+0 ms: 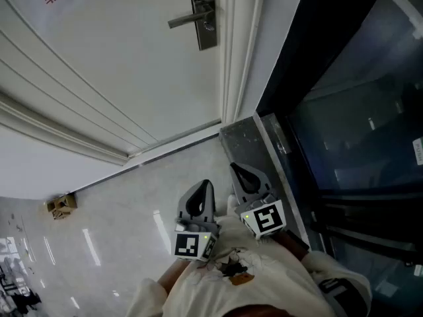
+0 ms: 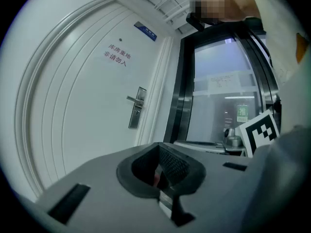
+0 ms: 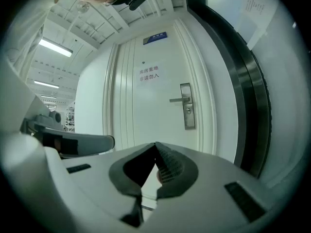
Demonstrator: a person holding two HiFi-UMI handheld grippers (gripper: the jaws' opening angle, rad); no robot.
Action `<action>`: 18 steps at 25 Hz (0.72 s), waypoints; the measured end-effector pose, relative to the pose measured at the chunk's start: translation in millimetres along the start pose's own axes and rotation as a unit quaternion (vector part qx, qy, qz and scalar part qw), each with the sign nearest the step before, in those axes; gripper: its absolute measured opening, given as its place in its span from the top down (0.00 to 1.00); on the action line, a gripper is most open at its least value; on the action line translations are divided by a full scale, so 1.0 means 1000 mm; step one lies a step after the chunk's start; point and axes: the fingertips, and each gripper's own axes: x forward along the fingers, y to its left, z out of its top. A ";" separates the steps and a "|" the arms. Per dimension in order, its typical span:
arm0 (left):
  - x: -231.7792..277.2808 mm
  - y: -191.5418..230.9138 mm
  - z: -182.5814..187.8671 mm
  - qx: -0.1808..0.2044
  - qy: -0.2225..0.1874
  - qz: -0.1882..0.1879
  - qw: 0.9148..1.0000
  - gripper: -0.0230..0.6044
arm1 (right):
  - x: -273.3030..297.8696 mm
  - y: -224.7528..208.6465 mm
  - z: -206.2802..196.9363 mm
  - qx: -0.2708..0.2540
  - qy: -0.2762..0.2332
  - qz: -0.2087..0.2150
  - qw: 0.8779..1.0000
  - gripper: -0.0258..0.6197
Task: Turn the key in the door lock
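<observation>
White door (image 1: pixel 99 91) with lever handle (image 1: pixel 188 20) ahead, left gripper (image 1: pixel 205 187) and right gripper (image 1: pixel 239 172) well short of it, both jaws closed.

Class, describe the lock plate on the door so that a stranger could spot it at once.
Find the white door bearing a red-lettered notice. Below the notice, near the door's right edge as you face it, sits the lock plate. Unlike the flat notice, it is a tall, narrow metal strip with a lever handle pointing left.
</observation>
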 end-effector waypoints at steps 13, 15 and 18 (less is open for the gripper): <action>0.018 -0.017 -0.003 -0.003 0.008 -0.012 1.000 0.96 | -0.020 -0.023 -0.003 0.014 -0.002 0.001 1.000 0.95; 0.022 -0.020 0.000 -0.005 0.006 -0.012 1.000 0.96 | -0.023 -0.028 0.003 0.024 -0.028 0.008 0.999 0.95; 0.026 -0.020 0.000 -0.010 0.005 -0.005 1.000 0.95 | -0.020 -0.042 0.001 0.044 -0.039 0.009 0.998 0.95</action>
